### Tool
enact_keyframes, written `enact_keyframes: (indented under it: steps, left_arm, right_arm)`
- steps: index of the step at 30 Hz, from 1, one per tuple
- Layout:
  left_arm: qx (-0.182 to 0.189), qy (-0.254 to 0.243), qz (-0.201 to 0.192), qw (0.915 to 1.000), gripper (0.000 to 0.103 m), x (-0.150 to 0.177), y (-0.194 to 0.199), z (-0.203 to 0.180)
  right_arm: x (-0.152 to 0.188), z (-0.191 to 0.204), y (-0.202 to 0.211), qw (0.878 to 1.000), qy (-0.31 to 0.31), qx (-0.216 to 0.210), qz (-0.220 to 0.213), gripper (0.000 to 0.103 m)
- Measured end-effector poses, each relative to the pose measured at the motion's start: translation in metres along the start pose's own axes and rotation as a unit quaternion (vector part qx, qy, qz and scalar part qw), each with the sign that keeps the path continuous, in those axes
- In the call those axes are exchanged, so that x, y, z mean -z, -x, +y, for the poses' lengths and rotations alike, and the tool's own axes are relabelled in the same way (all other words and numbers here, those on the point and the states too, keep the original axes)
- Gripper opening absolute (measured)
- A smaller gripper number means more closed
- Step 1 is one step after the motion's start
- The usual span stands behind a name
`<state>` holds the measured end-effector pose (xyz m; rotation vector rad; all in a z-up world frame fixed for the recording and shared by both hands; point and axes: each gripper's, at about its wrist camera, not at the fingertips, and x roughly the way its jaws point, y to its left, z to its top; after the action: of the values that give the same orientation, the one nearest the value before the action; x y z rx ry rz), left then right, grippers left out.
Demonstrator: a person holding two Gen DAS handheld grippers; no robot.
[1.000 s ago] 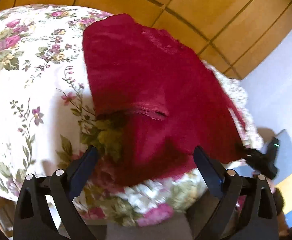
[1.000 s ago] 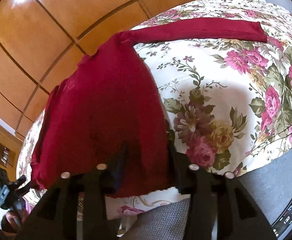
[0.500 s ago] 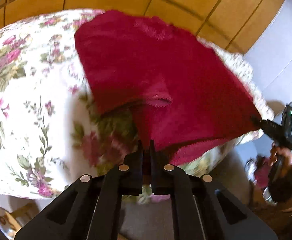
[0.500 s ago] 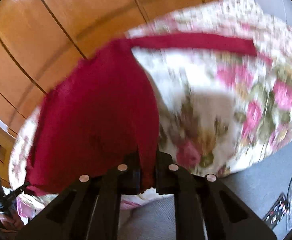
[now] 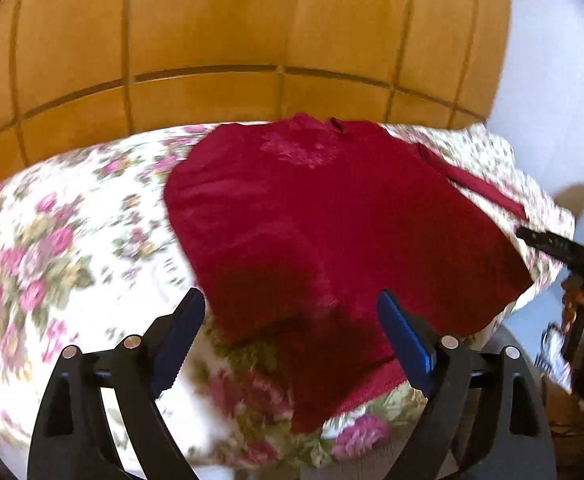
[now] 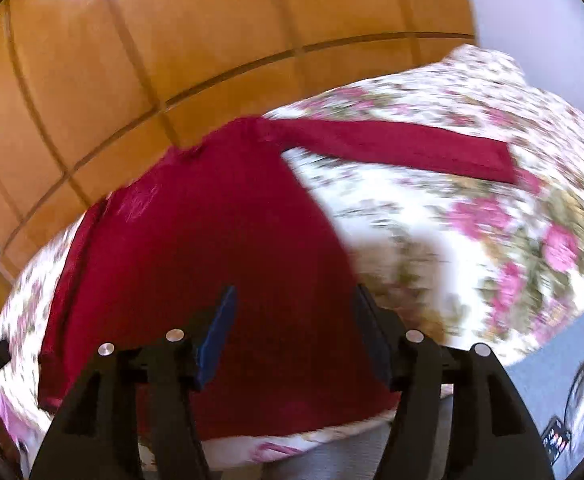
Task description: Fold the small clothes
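Both tools free, fold barely begun.
Left tool point(image 5: 292, 328) and right tool point(image 6: 294, 312): jaws just opened, wide, nothing gripped, above the hem of the red top point(image 5: 332, 220) lying flat on the floral bed point(image 5: 71, 240). Left side tucked; right sleeve point(image 6: 392, 144) outstretched, fully shown only in right view. Wood panels point(image 5: 211, 40) behind.

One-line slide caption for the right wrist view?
Right gripper, jaws open, above red long-sleeved top lying on floral bedspread, one sleeve stretched sideways.
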<state>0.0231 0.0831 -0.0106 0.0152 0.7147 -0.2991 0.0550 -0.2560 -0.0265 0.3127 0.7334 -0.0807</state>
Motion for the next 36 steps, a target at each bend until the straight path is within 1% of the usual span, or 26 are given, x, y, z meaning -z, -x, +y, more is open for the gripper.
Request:
enact_keyframes:
  steps: [2, 4, 5, 6, 7, 8, 9, 11, 12, 13, 15, 17, 19, 20, 21, 23, 25, 26, 27, 28, 29, 31, 34, 36]
  left_arm:
    - [-0.012, -0.035, 0.018, 0.9992, 0.087, -0.005, -0.025, -0.014]
    - [-0.030, -0.073, 0.039, 0.9961, 0.087, -0.004, -0.052, -0.026]
    - [-0.038, -0.090, 0.054, 0.9937, 0.085, -0.002, -0.069, -0.029]
    - [-0.043, -0.101, 0.067, 0.9917, 0.069, 0.000, -0.083, -0.029]
    - [-0.049, -0.103, 0.081, 0.9902, 0.057, 0.002, -0.094, -0.025]
    - [-0.045, -0.089, 0.081, 0.9917, 0.049, 0.002, -0.098, -0.018]
    - [-0.034, -0.067, 0.072, 0.9946, 0.032, 0.001, -0.094, -0.010]
    - [-0.026, -0.026, 0.069, 0.9970, 0.013, -0.006, -0.084, 0.014]
    - [-0.021, -0.004, 0.065, 0.9976, 0.009, -0.011, -0.076, 0.028]
    - [-0.021, 0.011, 0.056, 0.9981, 0.009, -0.015, -0.068, 0.037]
    - [-0.032, 0.052, 0.027, 0.9977, 0.009, -0.026, -0.047, 0.071]
    - [-0.043, 0.112, 0.000, 0.9928, 0.009, -0.036, -0.024, 0.118]
    - [-0.048, 0.156, -0.010, 0.9865, 0.009, -0.041, -0.012, 0.156]
    - [-0.059, 0.193, -0.013, 0.9794, 0.009, -0.044, -0.006, 0.187]
    - [-0.063, 0.212, -0.015, 0.9750, 0.009, -0.045, -0.001, 0.202]
    - [-0.078, 0.262, -0.019, 0.9618, 0.008, -0.047, 0.004, 0.249]
    - [-0.092, 0.296, -0.022, 0.9505, 0.008, -0.050, 0.005, 0.288]
    - [-0.090, 0.317, -0.023, 0.9439, 0.008, -0.051, 0.003, 0.311]
    - [-0.092, 0.328, -0.022, 0.9400, 0.008, -0.052, -0.001, 0.321]
    - [-0.091, 0.347, -0.019, 0.9332, 0.008, -0.053, -0.006, 0.341]
    - [-0.088, 0.356, -0.017, 0.9301, 0.008, -0.054, -0.010, 0.352]
    - [-0.095, 0.360, -0.009, 0.9282, 0.008, -0.064, -0.020, 0.367]
    - [-0.095, 0.358, 0.002, 0.9290, 0.008, -0.086, -0.035, 0.384]
    - [-0.093, 0.355, 0.001, 0.9303, 0.008, -0.097, -0.031, 0.382]
  right_arm:
    - [0.001, 0.022, -0.014, 1.000, 0.016, -0.009, 0.007, 0.060]
    - [0.003, 0.037, -0.025, 0.999, 0.023, -0.017, 0.015, 0.061]
    - [0.005, 0.047, -0.031, 0.999, 0.029, -0.019, 0.019, 0.063]
    - [0.007, 0.045, -0.035, 0.999, 0.035, -0.020, 0.022, 0.066]
    - [0.009, 0.052, -0.038, 0.999, 0.043, -0.018, 0.025, 0.070]
    - [0.013, 0.058, -0.042, 0.998, 0.051, -0.013, 0.032, 0.071]
    - [0.016, 0.060, -0.045, 0.998, 0.054, -0.011, 0.035, 0.072]
    - [0.023, 0.058, -0.048, 0.997, 0.057, -0.009, 0.048, 0.076]
    - [0.023, 0.055, -0.057, 0.997, 0.055, -0.007, 0.052, 0.076]
    - [0.024, 0.053, -0.059, 0.997, 0.052, -0.006, 0.054, 0.076]
    - [0.024, 0.051, -0.060, 0.997, 0.052, -0.009, 0.053, 0.078]
    - [0.026, 0.053, -0.060, 0.997, 0.061, -0.010, 0.054, 0.083]
    - [0.028, 0.055, -0.063, 0.996, 0.068, -0.008, 0.055, 0.085]
    - [0.030, 0.055, -0.063, 0.996, 0.069, -0.007, 0.054, 0.086]
    - [0.031, 0.055, -0.063, 0.996, 0.068, -0.007, 0.054, 0.087]
    - [0.032, 0.054, -0.062, 0.996, 0.064, -0.008, 0.055, 0.088]
    - [0.032, 0.052, -0.062, 0.996, 0.062, -0.010, 0.056, 0.088]
    - [0.032, 0.051, -0.061, 0.996, 0.061, -0.010, 0.057, 0.089]
    - [0.031, 0.051, -0.062, 0.996, 0.060, -0.011, 0.058, 0.089]
    - [0.030, 0.052, -0.062, 0.996, 0.058, -0.011, 0.059, 0.090]
    - [0.029, 0.053, -0.061, 0.997, 0.057, -0.010, 0.061, 0.090]
    - [0.026, 0.054, -0.059, 0.997, 0.048, -0.008, 0.060, 0.090]
    - [0.015, 0.055, -0.051, 0.998, 0.026, -0.015, 0.047, 0.092]
    - [0.006, 0.061, -0.048, 0.999, 0.026, -0.018, 0.037, 0.093]
